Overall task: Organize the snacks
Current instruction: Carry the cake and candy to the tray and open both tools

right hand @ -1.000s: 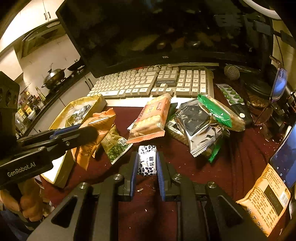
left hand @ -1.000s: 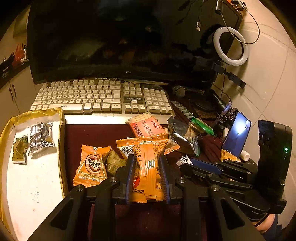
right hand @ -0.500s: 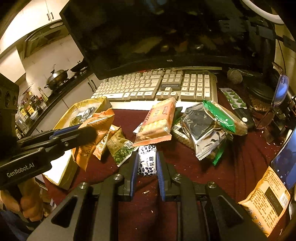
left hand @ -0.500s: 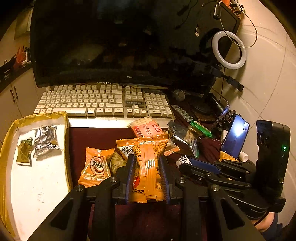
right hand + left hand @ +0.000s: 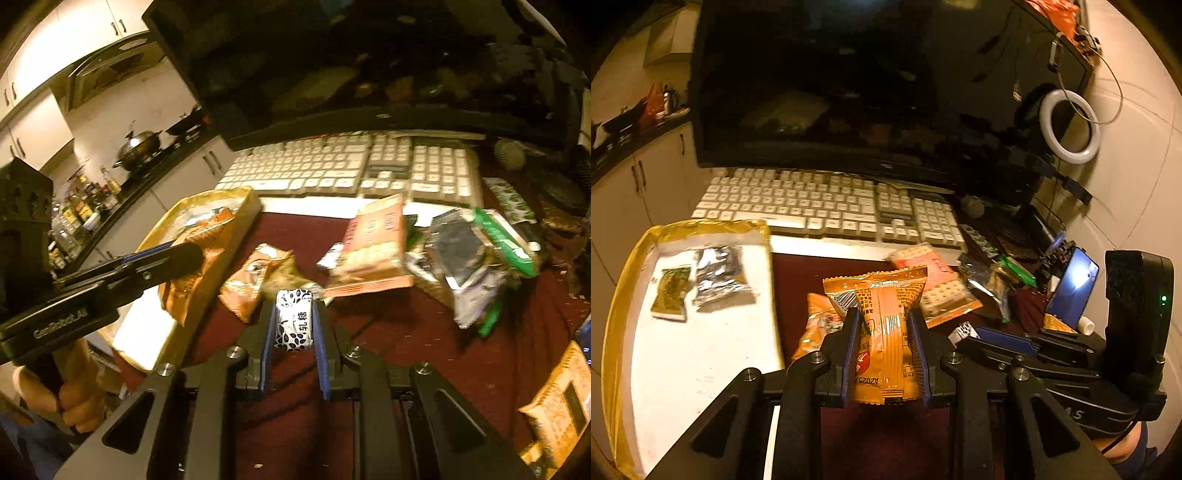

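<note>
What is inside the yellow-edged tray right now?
In the left wrist view the tray holds a small green packet and a crumpled silver packet, side by side near its far end. Its near corner is hidden by the left gripper.

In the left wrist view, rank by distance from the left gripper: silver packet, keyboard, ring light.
From the left gripper, holding the orange snack:
1. Silver packet, left, in the tray.
2. Keyboard, straight ahead.
3. Ring light, far upper right.
</note>
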Action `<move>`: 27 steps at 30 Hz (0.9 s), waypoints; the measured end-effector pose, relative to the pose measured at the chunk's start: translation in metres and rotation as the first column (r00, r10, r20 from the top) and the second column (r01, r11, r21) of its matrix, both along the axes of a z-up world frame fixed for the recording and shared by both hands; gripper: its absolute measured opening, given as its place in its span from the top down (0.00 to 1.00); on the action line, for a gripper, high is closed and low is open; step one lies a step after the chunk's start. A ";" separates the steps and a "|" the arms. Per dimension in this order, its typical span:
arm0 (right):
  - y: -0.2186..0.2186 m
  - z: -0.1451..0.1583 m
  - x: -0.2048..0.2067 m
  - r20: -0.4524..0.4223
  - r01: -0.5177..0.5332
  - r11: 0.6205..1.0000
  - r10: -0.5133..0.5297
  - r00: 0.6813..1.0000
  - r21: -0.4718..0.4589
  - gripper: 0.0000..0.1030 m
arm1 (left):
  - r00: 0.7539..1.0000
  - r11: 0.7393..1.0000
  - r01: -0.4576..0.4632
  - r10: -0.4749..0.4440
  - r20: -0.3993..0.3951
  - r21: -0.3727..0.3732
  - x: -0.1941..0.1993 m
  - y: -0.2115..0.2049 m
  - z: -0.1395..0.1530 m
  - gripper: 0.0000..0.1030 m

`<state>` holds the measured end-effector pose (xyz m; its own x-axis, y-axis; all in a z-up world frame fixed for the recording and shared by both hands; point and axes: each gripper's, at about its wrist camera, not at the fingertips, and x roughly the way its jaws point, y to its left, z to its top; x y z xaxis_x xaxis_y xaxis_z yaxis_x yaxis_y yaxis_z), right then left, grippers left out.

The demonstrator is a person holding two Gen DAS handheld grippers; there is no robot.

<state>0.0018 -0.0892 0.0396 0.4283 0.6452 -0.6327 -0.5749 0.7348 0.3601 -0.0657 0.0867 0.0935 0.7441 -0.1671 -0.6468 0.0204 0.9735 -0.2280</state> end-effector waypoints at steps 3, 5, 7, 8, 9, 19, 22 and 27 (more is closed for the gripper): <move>0.011 -0.001 -0.001 -0.019 -0.026 1.000 0.027 0.999 0.012 0.81 | 0.999 0.999 -0.036 0.036 -0.002 -0.004 -0.004 0.016 0.000 0.74; 0.016 -0.002 -0.001 -0.030 -0.042 0.999 0.043 0.999 0.026 0.81 | 0.998 0.998 -0.066 0.066 -0.004 -0.009 -0.008 0.029 -0.001 0.74; 0.023 -0.002 -0.001 -0.044 -0.063 0.997 0.064 0.997 0.037 0.81 | 0.996 0.996 -0.093 0.093 -0.004 -0.015 -0.011 0.040 -0.002 0.74; 0.026 -0.003 -0.002 -0.049 -0.071 0.997 0.073 0.996 0.038 0.81 | 0.995 0.994 -0.104 0.104 -0.005 -0.016 -0.012 0.044 -0.002 0.74; 0.030 -0.003 -0.002 -0.052 -0.077 0.996 0.079 0.995 0.041 0.81 | 0.993 0.993 -0.120 0.120 -0.004 -0.018 -0.014 0.052 -0.002 0.74; 0.068 0.008 -0.011 -0.040 -0.166 0.986 0.167 0.985 0.034 0.81 | 0.965 0.965 -0.261 0.260 -0.042 -0.015 -0.034 0.109 -0.015 0.74; 0.085 0.012 -0.012 -0.037 -0.198 0.979 0.199 0.979 0.039 0.81 | 0.951 0.953 -0.304 0.302 -0.060 -0.015 -0.040 0.124 -0.021 0.74; 0.115 0.012 -0.011 -0.044 -0.242 0.970 0.243 0.969 0.036 0.81 | 0.939 0.941 -0.338 0.337 -0.076 -0.011 -0.046 0.138 -0.029 0.74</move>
<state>-0.0095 0.0254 0.0514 0.2268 0.7454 -0.6268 -0.7161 0.5638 0.4114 -0.1121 0.2245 0.0646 0.7108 0.0698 -0.6999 -0.3257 0.9146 -0.2396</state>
